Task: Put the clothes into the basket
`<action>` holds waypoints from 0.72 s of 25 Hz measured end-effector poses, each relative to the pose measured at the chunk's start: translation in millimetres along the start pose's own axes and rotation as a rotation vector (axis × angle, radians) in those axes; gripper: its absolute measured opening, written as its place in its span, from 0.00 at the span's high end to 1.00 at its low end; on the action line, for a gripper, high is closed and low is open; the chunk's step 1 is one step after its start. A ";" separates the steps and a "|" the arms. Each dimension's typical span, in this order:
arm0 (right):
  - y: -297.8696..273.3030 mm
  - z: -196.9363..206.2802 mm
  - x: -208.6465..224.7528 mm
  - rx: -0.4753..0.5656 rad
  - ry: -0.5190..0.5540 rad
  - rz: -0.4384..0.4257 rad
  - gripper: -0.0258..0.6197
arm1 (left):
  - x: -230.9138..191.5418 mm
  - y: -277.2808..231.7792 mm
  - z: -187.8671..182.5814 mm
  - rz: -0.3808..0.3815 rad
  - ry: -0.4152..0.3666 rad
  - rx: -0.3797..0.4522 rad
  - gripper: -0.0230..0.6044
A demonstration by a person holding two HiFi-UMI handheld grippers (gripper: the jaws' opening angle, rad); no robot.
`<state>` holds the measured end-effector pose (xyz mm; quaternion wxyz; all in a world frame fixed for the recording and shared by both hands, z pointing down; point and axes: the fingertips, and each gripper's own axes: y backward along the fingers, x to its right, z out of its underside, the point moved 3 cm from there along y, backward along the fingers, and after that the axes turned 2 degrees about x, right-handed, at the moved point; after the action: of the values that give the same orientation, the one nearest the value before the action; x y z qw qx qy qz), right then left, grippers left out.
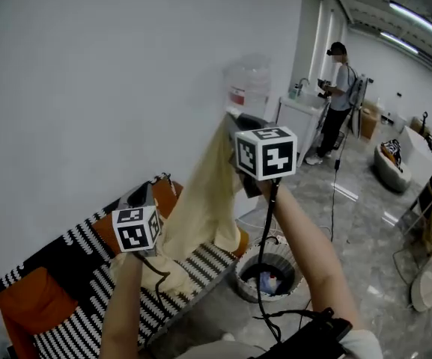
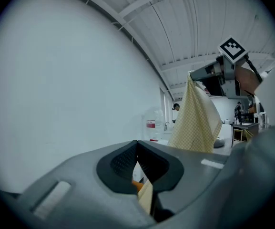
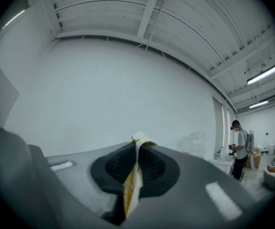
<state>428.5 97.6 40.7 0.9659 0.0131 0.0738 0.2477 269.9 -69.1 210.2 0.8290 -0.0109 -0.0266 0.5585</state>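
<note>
**Inspector A:** As the head view stands, what grip do you record?

**Inspector B:** The right gripper (image 3: pixel 137 149), at centre frame, is clamped tight on a fold of the pale yellow checked cloth garment (image 1: pixel 204 193). The left gripper (image 2: pixel 138 168), lower and further left, is likewise closed on an edge of the same garment.

**Inspector A:** And the garment's position?

**Inspector B:** It hangs between the two grippers, above the black-and-white striped sofa with orange cushions (image 1: pixel 73 249) at lower left. Its lower end reaches the seat. The round grey woven basket (image 1: pixel 247 286) stands on the floor at lower centre, right of the garment and apart from it.
</note>
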 end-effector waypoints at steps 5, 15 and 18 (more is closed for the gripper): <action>25.2 -15.5 13.2 -0.003 0.002 0.114 0.94 | 32.3 -13.5 -23.1 0.148 -0.020 0.033 0.96; 87.3 -57.1 38.0 0.017 -0.002 0.302 0.94 | 72.0 -12.8 -83.3 0.345 -0.028 0.093 0.96; 114.7 -85.5 57.9 0.033 0.040 0.391 0.94 | 89.7 -18.4 -97.6 0.396 -0.030 0.116 0.96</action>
<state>411.3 225.0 -44.6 0.8974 0.0380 0.0931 0.4296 326.0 8.3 116.5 0.7019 0.0402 -0.0040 0.7111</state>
